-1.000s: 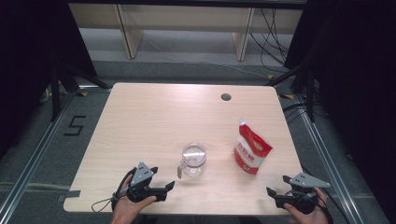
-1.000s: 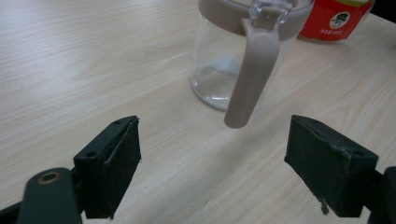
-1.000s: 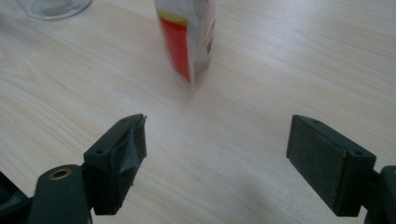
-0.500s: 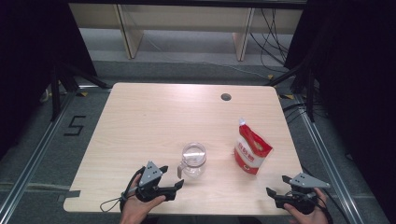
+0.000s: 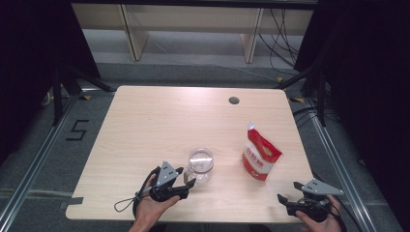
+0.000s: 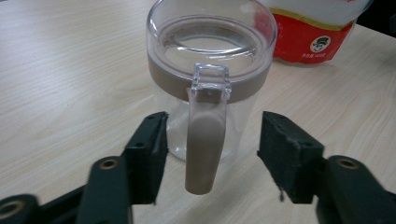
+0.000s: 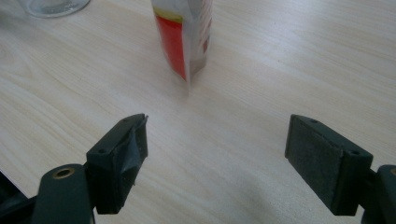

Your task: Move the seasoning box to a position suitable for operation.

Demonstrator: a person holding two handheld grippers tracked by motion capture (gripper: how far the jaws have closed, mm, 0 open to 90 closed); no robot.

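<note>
A clear glass jar (image 5: pixel 200 162) with a brown band and a clear lid stands near the front middle of the wooden table (image 5: pixel 145 121). My left gripper (image 5: pixel 187 177) sits just in front of it. In the left gripper view the jar (image 6: pixel 210 56) turns its handle (image 6: pixel 205 149) toward me, and the left gripper (image 6: pixel 212 144) has just been closing its jaws with that handle between them, the pads still apart from it. A red and white bag (image 5: pixel 260 157) stands upright to the right. My right gripper (image 5: pixel 284 203) stays open at the front right corner, pointing at the bag (image 7: pixel 184 32).
A round cable hole (image 5: pixel 234 100) lies near the table's far edge. Shelving and cables stand behind the table. The jar's base (image 7: pixel 51 5) shows at the top left of the right gripper view. The bag (image 6: pixel 313 37) stands behind the jar.
My left gripper has moved right and forward up to the jar, and its jaws have narrowed around the handle. The right gripper has stayed in place.
</note>
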